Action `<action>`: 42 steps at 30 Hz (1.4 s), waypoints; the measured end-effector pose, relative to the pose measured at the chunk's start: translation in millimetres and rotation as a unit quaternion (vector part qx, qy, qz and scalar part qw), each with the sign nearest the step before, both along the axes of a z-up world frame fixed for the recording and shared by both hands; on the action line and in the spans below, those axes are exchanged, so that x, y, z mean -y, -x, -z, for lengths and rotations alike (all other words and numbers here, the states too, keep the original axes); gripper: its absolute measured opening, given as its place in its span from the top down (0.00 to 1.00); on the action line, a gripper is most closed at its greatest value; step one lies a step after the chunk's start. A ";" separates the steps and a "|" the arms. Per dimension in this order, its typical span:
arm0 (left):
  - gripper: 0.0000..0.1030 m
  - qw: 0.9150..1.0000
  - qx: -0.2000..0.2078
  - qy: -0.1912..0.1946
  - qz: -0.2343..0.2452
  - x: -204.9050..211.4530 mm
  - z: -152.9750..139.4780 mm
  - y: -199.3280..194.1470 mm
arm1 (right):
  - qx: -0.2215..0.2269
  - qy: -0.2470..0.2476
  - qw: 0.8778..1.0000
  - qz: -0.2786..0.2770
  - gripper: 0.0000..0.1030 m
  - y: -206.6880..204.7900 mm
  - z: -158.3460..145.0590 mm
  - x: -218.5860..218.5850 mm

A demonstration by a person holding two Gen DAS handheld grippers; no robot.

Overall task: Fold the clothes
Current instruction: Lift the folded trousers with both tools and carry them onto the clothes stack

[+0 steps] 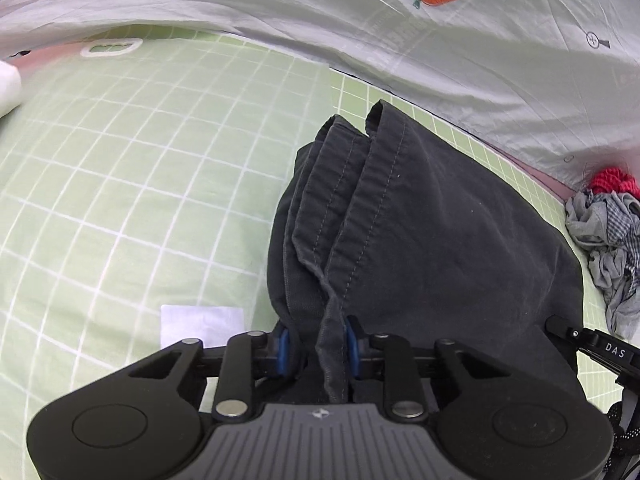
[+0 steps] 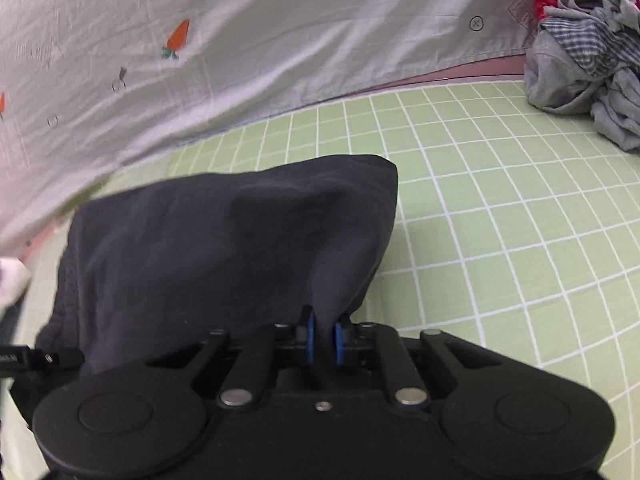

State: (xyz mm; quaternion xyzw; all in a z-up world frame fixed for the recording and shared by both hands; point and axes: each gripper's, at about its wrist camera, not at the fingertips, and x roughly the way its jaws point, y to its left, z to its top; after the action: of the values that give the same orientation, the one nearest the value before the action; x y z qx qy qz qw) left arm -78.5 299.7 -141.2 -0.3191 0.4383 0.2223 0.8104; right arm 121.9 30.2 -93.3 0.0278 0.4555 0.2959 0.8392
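A dark grey garment (image 1: 420, 232) with stitched hems lies on the green checked sheet (image 1: 120, 200). My left gripper (image 1: 316, 344) is shut on a bunch of its hemmed layers, the blue pads pressing the cloth from both sides. In the right wrist view the same dark garment (image 2: 224, 240) rises in a fold toward my right gripper (image 2: 324, 340), which is shut on a pinch of its edge between the blue pads. The right gripper's side (image 1: 592, 344) shows at the right edge of the left wrist view.
A pale sheet with carrot prints (image 1: 400, 40) lies crumpled along the back. A heap of grey, checked and red clothes (image 2: 588, 60) sits at the far right on the green sheet (image 2: 500, 220). A white square patch (image 1: 200, 320) lies near the left gripper.
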 end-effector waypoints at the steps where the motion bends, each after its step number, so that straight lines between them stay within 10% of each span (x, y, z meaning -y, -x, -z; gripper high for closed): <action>1: 0.77 1.000 0.001 0.001 -0.010 1.9 -5.1 5.2 | 0.008 -0.005 1.000 -0.014 0.92 2.4 -7.5 -1.7; 14: 0.81 0.986 0.052 -0.028 -0.156 -10.6 -73.7 119.0 | 0.051 -0.060 0.983 -0.167 0.93 61.1 -50.4 -79.2; 42: 0.81 0.890 0.172 -0.145 -0.396 -176.1 -205.5 296.7 | 0.067 -0.222 0.881 -0.412 0.93 157.8 -157.8 -450.0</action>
State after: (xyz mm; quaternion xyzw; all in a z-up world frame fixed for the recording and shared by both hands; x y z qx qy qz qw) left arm -375.3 475.8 64.4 -0.3784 0.0923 0.5273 0.7551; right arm -36.0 480.2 64.6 0.0028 0.2907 0.7095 0.6419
